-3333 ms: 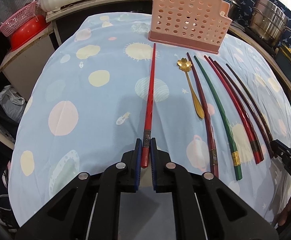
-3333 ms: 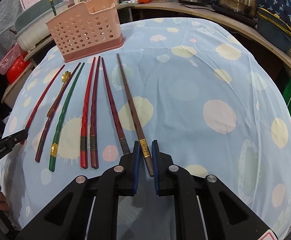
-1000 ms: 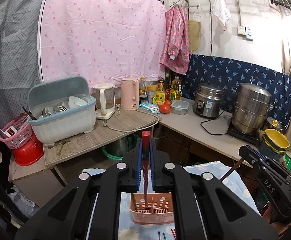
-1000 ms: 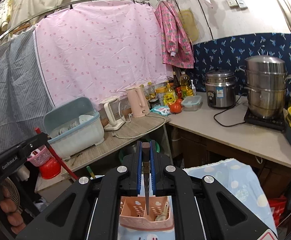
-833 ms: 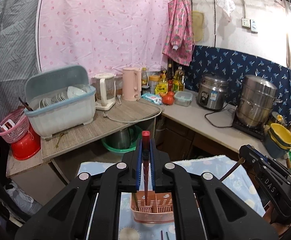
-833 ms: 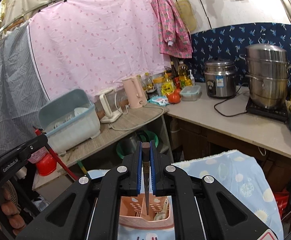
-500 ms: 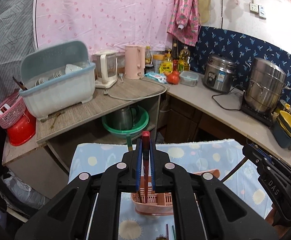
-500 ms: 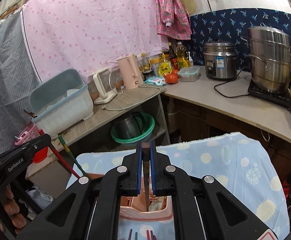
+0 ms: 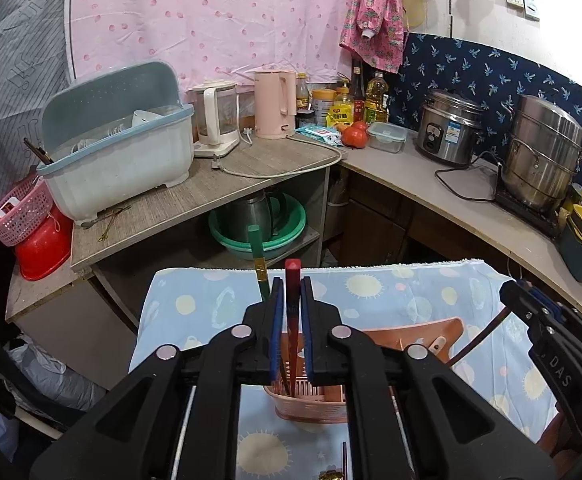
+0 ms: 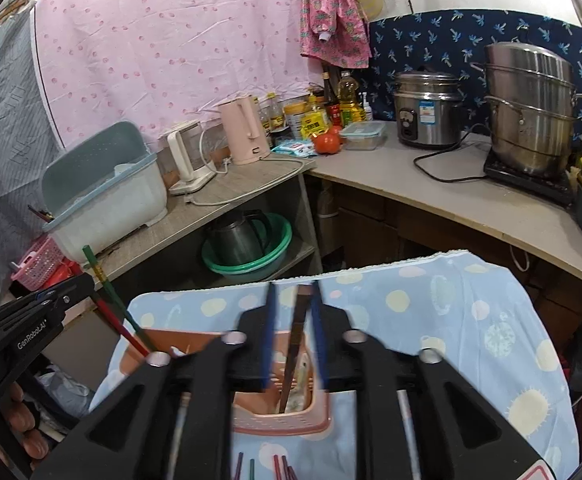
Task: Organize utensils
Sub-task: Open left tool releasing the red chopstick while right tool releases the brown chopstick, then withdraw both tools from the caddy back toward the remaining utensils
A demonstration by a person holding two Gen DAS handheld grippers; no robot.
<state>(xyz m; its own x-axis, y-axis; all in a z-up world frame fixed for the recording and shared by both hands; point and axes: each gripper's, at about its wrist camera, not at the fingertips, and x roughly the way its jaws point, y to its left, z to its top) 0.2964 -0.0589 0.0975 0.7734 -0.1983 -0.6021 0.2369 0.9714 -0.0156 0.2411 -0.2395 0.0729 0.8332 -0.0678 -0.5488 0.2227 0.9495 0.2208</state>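
While the pink utensil basket (image 9: 431, 334) stands near the far edge of the table, both grippers hang right above it, each with a chopstick between its fingers. The left gripper (image 9: 290, 320) is clamped on a red chopstick (image 9: 292, 276), held upright with its blunt red end poking above the blue pads and its lower part reaching down into the basket's left compartment. Just beside it, a green chopstick (image 9: 257, 252) with a gold band already stands in that same compartment, leaning slightly left. The right gripper (image 10: 293, 332) has its jaws spread apart around a dark brown chopstick (image 10: 294, 344), which tilts between the pads without clearly touching either, its tip down in the basket; this view is blurred with motion.

The basket is perforated, with a slanted higher wall on the right side, and sits on a light blue tablecloth (image 9: 395, 292) printed with pale sun circles. Seen from the right wrist, the red and green sticks cross low at the basket's left corner, close to the left gripper's body (image 10: 31, 320), so room is tight on that side. On the near side of the basket, the ends of more chopsticks (image 10: 279, 466) lie on the cloth. Beyond the cloth's far edge is a gap, then a wooden shelf with a green basin (image 9: 257, 224) and a grey dish rack (image 9: 119, 148).
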